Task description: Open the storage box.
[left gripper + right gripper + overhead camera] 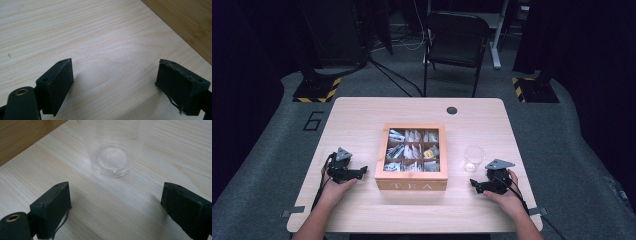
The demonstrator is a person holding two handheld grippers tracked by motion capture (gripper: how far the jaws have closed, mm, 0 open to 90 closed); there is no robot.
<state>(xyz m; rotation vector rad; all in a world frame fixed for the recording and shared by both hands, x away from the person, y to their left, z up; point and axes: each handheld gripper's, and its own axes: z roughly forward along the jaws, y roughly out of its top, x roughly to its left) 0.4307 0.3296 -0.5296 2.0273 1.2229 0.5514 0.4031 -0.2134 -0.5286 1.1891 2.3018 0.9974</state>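
Note:
A wooden tea box (411, 182) stands open in the middle of the table, its compartments holding several tea bags (412, 150). A clear plastic cup (474, 158) stands upright to the right of the box. My left gripper (362, 171) rests on the table left of the box, open, with bare wood between its jaws; the box's wall (185, 22) runs past its upper right. My right gripper (473, 185) rests right of the box, open, just short of the cup (113, 152), and holds nothing.
The light wooden table (357, 120) has a dark round hole (452, 110) near its far edge. A black folding chair (456, 40) stands beyond the table. Two stand bases with yellow-black tape (317, 90) sit on the grey floor.

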